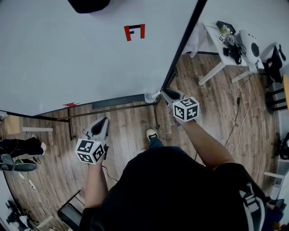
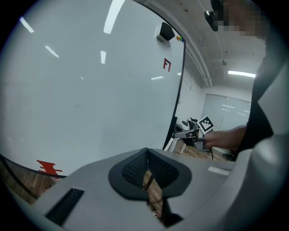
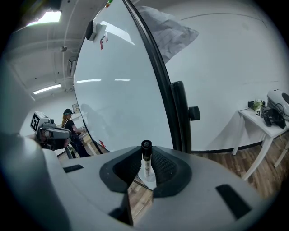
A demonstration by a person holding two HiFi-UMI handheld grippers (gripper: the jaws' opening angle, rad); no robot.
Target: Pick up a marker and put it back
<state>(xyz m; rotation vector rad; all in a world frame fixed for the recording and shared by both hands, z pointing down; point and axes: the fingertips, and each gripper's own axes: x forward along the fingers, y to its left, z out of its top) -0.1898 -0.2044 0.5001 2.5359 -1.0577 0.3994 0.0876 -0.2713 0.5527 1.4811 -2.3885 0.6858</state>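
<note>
1. The right claw [image 3: 145,152] is clenched on the marker [image 3: 146,165], with a pad pressing on each side of it
2. The marker stands up between the pads, and its black cap [image 3: 146,145] pokes out over the top of them
3. The left claw [image 2: 147,154] is clenched shut, pad against pad, with nothing in it
4. The whiteboard [image 1: 67,58] fills the top left of the head view, with a small red mark [image 1: 134,32] on it and a black thing [image 1: 89,4] at its top
5. The board's black side edge [image 1: 183,43] runs down to its bottom corner, and the right claw is just beside that corner, a little to the right of the edge
6. A dark rail [image 1: 118,101] runs along the bottom edge of the board, and the left claw is in front of it, apart from it, over the wooden floor [image 1: 131,124]
7. The two claws are well apart, with open floor and one shoe [image 1: 151,134] between them
8. To the right of the side edge there is a wide strip of open floor, up to a white tabletop [image 1: 216,43] with dark things on it
9. A thin cable [image 1: 238,118] lies across that open floor
10. In the right gripper view a white wall [image 3: 235,67] stands past the board's side edge
11. Another person [image 1: 20,149] is at the far left edge of the head view, well away from both claws
</note>
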